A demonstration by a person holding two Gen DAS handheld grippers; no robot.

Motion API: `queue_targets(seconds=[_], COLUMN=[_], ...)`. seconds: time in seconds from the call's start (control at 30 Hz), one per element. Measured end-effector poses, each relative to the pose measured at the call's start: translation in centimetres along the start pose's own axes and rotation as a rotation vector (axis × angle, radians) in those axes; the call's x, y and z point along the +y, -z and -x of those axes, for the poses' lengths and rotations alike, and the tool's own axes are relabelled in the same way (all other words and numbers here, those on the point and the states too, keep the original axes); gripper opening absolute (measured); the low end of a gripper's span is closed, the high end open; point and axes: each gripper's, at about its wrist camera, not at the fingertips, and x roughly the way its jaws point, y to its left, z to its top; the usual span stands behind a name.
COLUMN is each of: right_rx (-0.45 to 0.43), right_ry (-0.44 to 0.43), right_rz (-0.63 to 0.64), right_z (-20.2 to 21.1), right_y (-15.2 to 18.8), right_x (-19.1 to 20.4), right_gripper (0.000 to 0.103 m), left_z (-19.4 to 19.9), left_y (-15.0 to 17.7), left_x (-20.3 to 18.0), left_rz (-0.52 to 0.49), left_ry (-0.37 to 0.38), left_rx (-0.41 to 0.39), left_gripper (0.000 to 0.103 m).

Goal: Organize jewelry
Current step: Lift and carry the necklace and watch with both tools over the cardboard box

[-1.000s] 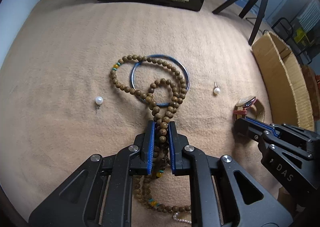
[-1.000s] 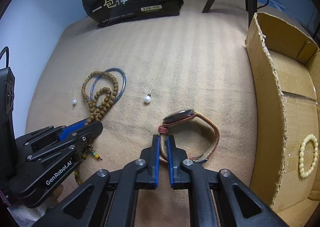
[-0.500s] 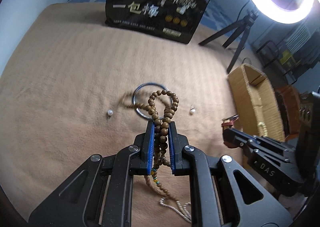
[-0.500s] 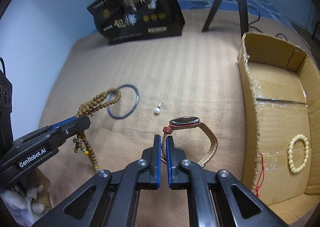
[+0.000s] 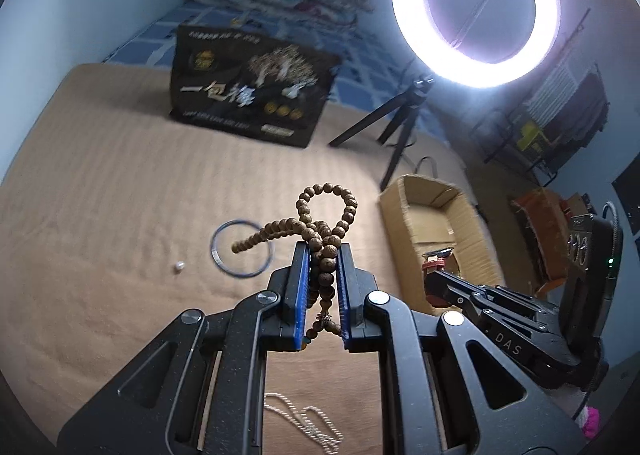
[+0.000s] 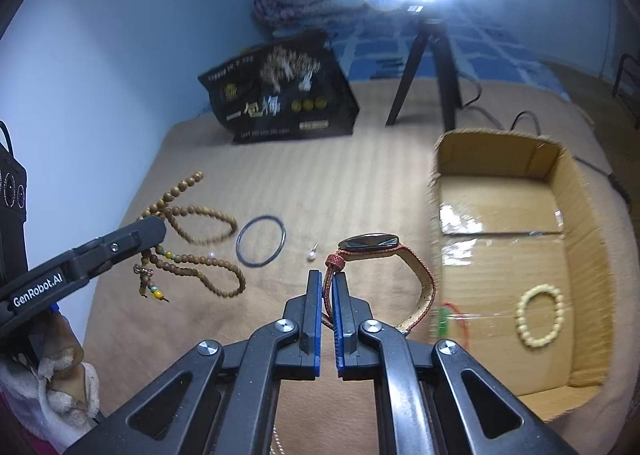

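My left gripper (image 5: pixel 323 251) is shut on a brown wooden bead necklace (image 5: pixel 326 215) and holds it in the air above the tan blanket; its loops dangle in the right wrist view (image 6: pixel 192 223). My right gripper (image 6: pixel 327 279) is shut on the red-brown strap of a wristwatch (image 6: pixel 370 245), lifted just left of the open cardboard box (image 6: pixel 500 191). The watch also shows in the left wrist view (image 5: pixel 438 257). A blue bangle (image 6: pixel 261 241) and two pearl earrings (image 6: pixel 311 255) (image 5: pixel 179 266) lie on the blanket.
A cream bead bracelet (image 6: pixel 540 315) and a red string (image 6: pixel 456 315) lie inside the box. A black snack bag (image 6: pixel 280 95) and a ring-light tripod (image 6: pixel 428 75) stand at the back. A white pearl strand (image 5: pixel 308 423) lies below my left gripper.
Both grippers have risen high off the blanket, the left with the bead necklace, the right with the watch. The right one has moved closer to the box.
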Motion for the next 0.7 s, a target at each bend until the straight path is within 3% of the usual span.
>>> queue_targets(seconds=[0.37,0.7], right_rx=[-0.080,-0.095], right_ry=[0.054,0.091], right_rz=[-0.043,-0.100], right_z=[4.5,6.5], right_y=[-0.1,0.4], right_x=[-4.7,-9.2], right_gripper=[0.002,0.002], left_z=[0.3,-1.8], left_y=[-0.1,-0.7], left_x=[-5.8,-10.3], left_rz=[-0.093,-0.151], left_ry=[0.083,0.134], left_rx=[-0.024,-0.011], left_gripper=[0.011,0.011])
